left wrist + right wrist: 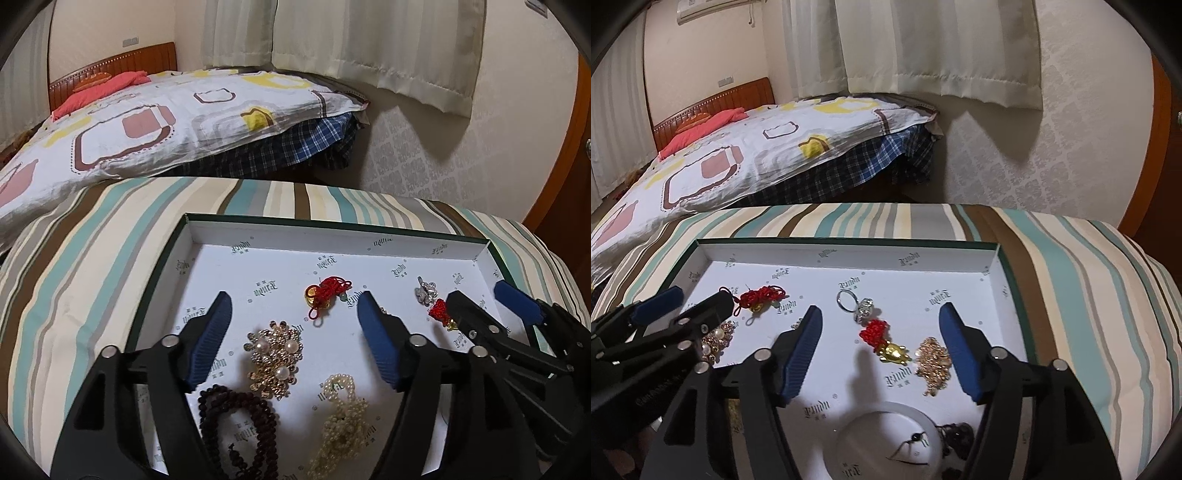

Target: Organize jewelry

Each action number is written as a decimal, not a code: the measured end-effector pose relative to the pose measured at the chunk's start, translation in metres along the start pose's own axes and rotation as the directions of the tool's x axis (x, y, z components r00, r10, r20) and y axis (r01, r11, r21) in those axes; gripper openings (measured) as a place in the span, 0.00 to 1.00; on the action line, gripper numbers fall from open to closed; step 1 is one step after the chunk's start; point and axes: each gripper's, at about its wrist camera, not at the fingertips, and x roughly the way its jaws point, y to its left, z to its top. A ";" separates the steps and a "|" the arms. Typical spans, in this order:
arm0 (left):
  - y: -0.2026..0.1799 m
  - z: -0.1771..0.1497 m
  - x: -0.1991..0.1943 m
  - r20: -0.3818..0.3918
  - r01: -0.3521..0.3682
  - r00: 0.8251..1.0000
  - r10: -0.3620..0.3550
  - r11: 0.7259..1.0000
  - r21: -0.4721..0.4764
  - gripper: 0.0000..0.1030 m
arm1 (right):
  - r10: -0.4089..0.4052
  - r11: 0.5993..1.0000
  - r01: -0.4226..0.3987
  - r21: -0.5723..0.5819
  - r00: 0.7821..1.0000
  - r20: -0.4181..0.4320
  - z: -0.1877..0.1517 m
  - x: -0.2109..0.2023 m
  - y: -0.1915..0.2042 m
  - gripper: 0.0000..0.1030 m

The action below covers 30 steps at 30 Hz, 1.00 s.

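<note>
**Both grippers poised over the jewelry box lid**

The left gripper (295, 332) hangs with fingers released above the shallow white cardboard box lid (332, 236) on the striped bed cover (92, 258); a gold-and-pearl brooch (275, 360) lies between them, untouched; the right gripper (881, 350) – fingers likewise spread – brackets a red-knotted gold charm (882, 341) without gripping it.

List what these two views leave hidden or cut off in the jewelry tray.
- Dark bead strand: left wrist view, lower part cut off by the frame edge and the left gripper.
- Pearl strand: its end runs off the bottom edge.
- Dark item beside the white round dish: right wrist view, hidden by the right gripper.
</note>
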 end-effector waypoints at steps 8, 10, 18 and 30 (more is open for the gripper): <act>0.001 -0.006 -0.029 0.078 -0.035 0.996 0.033 0.999 0.017 0.88 | -0.019 1.000 0.020 -0.006 1.000 0.019 -0.007 -0.013 -0.005 0.76; 0.001 -0.007 -0.036 0.086 -0.046 0.995 0.044 0.999 0.023 0.89 | -0.023 1.000 0.024 -0.013 1.000 0.020 -0.010 -0.017 -0.005 0.76; 0.005 -0.024 -0.077 0.109 -0.105 0.989 0.100 0.994 0.040 0.93 | -0.047 0.999 0.048 -0.015 0.998 0.046 -0.021 -0.046 -0.010 0.78; 0.016 -0.049 -0.170 0.160 -0.152 0.976 0.147 0.988 0.017 0.95 | -0.030 1.000 0.030 0.006 0.993 0.115 -0.033 -0.128 -0.007 0.81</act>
